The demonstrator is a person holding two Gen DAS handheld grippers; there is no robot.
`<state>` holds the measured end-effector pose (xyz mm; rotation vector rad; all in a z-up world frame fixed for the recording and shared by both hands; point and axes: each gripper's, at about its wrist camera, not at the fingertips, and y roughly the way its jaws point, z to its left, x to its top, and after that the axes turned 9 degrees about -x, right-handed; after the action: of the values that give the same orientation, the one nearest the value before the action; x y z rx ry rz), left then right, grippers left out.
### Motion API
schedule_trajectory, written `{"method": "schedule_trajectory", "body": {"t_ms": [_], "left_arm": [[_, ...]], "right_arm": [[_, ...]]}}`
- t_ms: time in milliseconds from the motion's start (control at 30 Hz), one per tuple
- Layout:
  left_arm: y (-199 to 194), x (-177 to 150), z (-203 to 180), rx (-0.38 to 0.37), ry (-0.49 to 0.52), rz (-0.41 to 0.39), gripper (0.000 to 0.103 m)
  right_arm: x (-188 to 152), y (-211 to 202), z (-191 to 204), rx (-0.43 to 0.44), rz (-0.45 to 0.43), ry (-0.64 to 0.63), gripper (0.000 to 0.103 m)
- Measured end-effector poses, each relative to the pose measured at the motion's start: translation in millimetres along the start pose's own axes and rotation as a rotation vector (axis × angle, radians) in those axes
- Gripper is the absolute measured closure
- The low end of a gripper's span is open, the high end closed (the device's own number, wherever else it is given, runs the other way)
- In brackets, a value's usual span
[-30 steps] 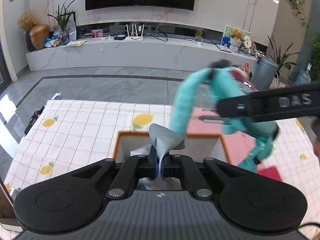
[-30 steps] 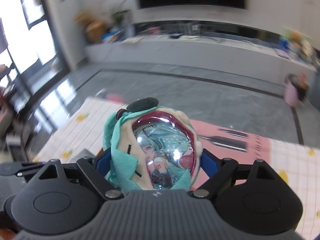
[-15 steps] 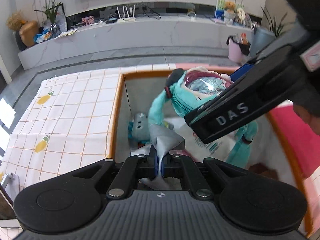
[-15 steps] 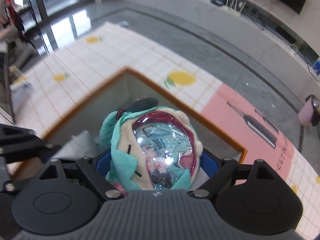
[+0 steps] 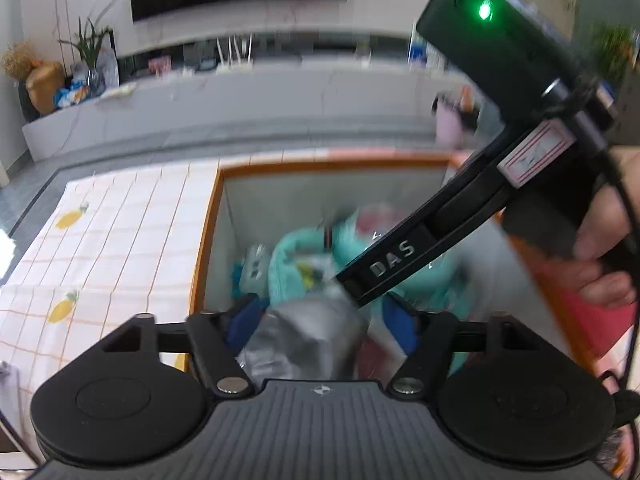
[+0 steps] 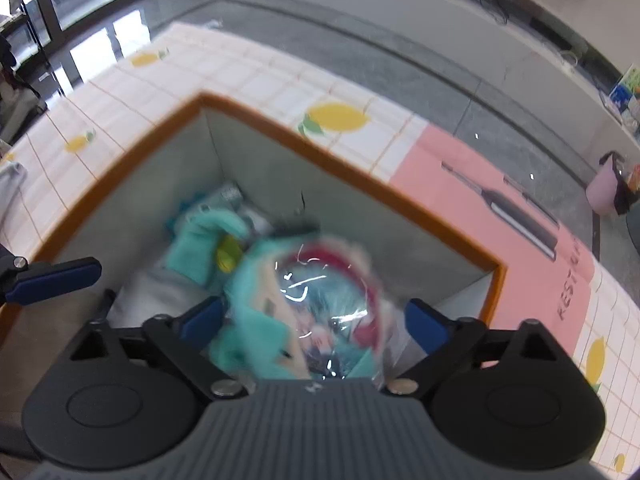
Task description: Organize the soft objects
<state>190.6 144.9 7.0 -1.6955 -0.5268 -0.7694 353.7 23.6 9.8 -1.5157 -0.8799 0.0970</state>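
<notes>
Left wrist view looks down into a box [image 5: 208, 240] with an orange rim and gray walls. It stands on a bench with a checked lemon cloth [image 5: 120, 232]. The left tool [image 5: 322, 322] has just been opening its jaws. The blue pads stand wide apart, and a gray cloth [image 5: 304, 340] sits loose between them, not squeezed. The picture is blurry here. The black arm of the right tool [image 5: 362, 284] cuts across from the upper right of the frame down to the middle. It hides part of the teal plush doll [image 5: 288, 256] in the box. A hand [image 5: 608, 248] grips that tool at the right edge. A small gray and blue toy [image 5: 254, 266] lies by the left wall of the box.

Right wrist view shows the right tool [image 6: 316, 324] let go too. Its jaws have just been opening, and its blue pads do not touch the doll [image 6: 312, 300] between them. The doll is in the box [image 6: 352, 188], blurred, with its shiny round face turned up toward the camera. One long teal limb [image 6: 200, 240] stretches away to the upper left of the frame. A blue pad of the left tool [image 6: 56, 280] pokes in from the left edge. A pink mat [image 6: 500, 216] lies past the box at the right.
</notes>
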Motion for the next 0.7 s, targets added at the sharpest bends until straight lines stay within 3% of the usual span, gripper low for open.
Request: {"method": "schedule_trajectory", "body": {"t_ms": [100,233,400,533,700], "left_arm": [[-19,1,-9,-0.017,0.012,-0.112,0.008],[-45,17,-28,0.054,0.088,-0.17,0.006],[-82,35,-64,0.141,0.137,-0.262,0.003],[-108,36,-95,0.133,0.148,-0.34,0.003],[-129,25,-123,0.083,0.081,-0.384,0.0]], "right_arm": [[1,-18,-1,0.014,-0.037,-0.004,0.003],[2,-48,-6,-0.021,-0.086,0.016,0.003],[-6,-98,-35,-0.078,-0.14,0.193,0.003],[-34,-150,-66,-0.127,-0.266,0.316,0.003],[-99,-206,-93,-0.219,-0.436,0.356,0.003]]}}
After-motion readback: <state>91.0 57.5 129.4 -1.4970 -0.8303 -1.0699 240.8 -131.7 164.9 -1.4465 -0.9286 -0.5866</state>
